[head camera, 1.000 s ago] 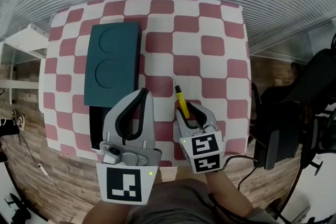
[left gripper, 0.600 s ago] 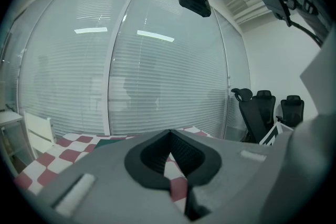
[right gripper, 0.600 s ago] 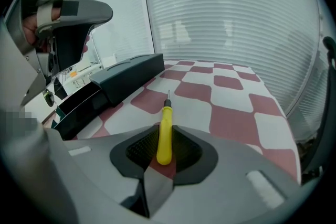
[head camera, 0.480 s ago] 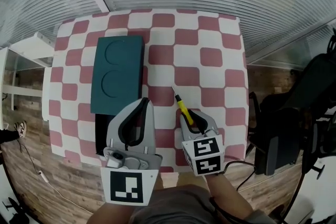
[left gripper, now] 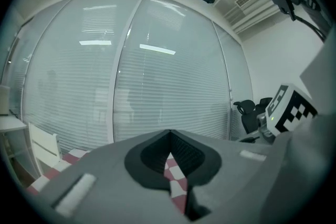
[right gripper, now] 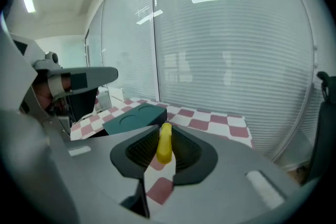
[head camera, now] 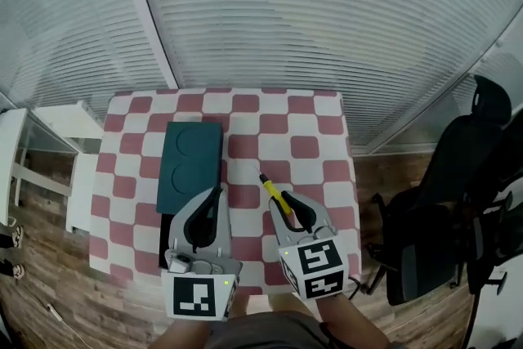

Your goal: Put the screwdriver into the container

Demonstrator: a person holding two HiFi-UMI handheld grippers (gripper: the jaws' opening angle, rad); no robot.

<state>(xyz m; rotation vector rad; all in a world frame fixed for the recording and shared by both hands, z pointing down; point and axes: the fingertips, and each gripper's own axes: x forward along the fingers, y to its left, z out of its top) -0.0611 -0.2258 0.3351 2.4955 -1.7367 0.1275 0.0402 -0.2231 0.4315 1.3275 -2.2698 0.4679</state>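
Slatted blinds [head camera: 270, 4] close the room behind a small worktop [head camera: 315, 123] with a red and white chequered cloth.

The right tool [right gripper: 165, 132] pinches the yellow handle of the screwdriver [head camera: 274, 194]. Its jaws have just been closing, and the handle stands between the ribbed pads. The handle lies along the jaws and the thin metal tip points away from the person. I think this grip is chosen so that the tip can go first into the container [head camera: 194, 163].

The left tool [left gripper: 169, 136] is pressed together at the tips and carries nothing. It hangs over the near end of the container, possibly ready to steady it or to move its lid.

The container is a dark teal box with two round recesses in its top. The screwdriver is just to the right of its near end, beside it and not over it, and seems to be clear of the cloth. The task is therefore not yet done.

Well to the right of the container, off the worktop, stands a black office chair [head camera: 458, 200].
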